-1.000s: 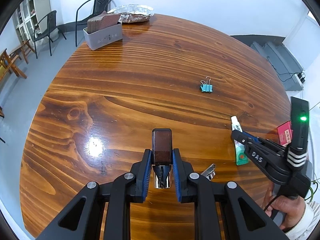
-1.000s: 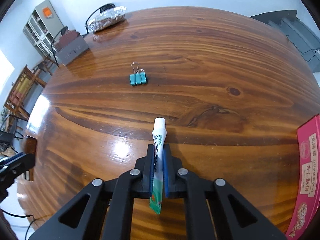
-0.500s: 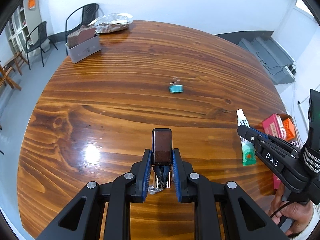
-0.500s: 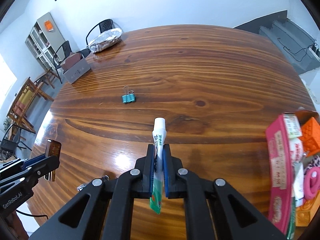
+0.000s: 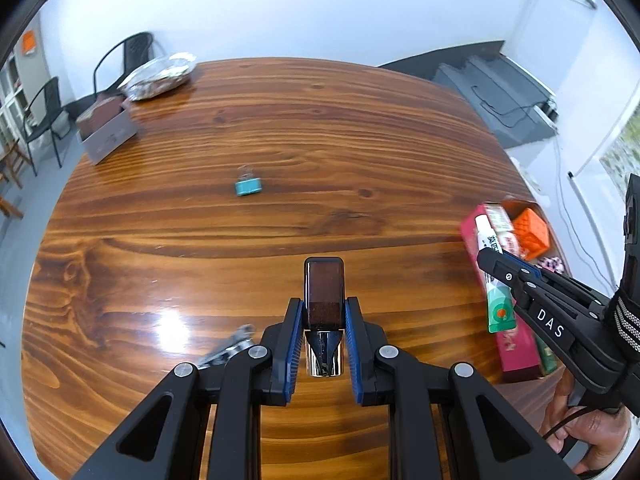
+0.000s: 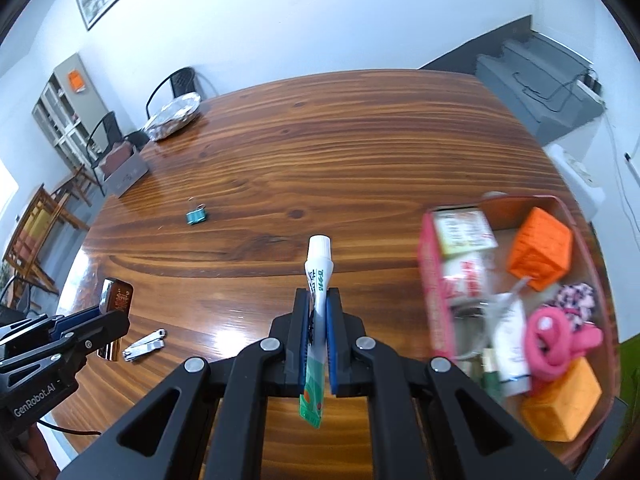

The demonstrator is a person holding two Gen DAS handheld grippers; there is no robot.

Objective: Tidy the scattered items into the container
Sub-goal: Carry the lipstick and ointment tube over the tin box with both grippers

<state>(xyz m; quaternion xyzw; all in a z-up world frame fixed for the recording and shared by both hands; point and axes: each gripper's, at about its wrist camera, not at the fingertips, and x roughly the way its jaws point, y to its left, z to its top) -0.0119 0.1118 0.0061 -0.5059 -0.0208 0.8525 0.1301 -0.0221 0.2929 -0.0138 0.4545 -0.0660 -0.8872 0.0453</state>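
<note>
Over the table [image 5: 320, 140], both grippers loaded, box at right edge.

Table: round, dark wood grain; box [image 6: 434, 280] with pink wall sits at its right edge, holding an orange cube [image 6: 540, 254], pink ring [image 6: 550, 340], cartons and a white tube. Left gripper [image 5: 324, 320]: jaws clamped on a lighter [image 5: 324, 292], dark body upright between the blue pads, chrome base hanging below them, held clear above the wood. Right gripper [image 6: 318, 336]: jaws nearly closed, pinching a tube [image 6: 318, 276] flat across its middle, white cap pointing forward, green crimped end sticking out below; it is just left of the box, not over it. Loose on the table: teal clip [image 6: 197, 216] mid-table, well apart from the box; nail clipper [image 6: 144, 345] near the left gripper.
</note>
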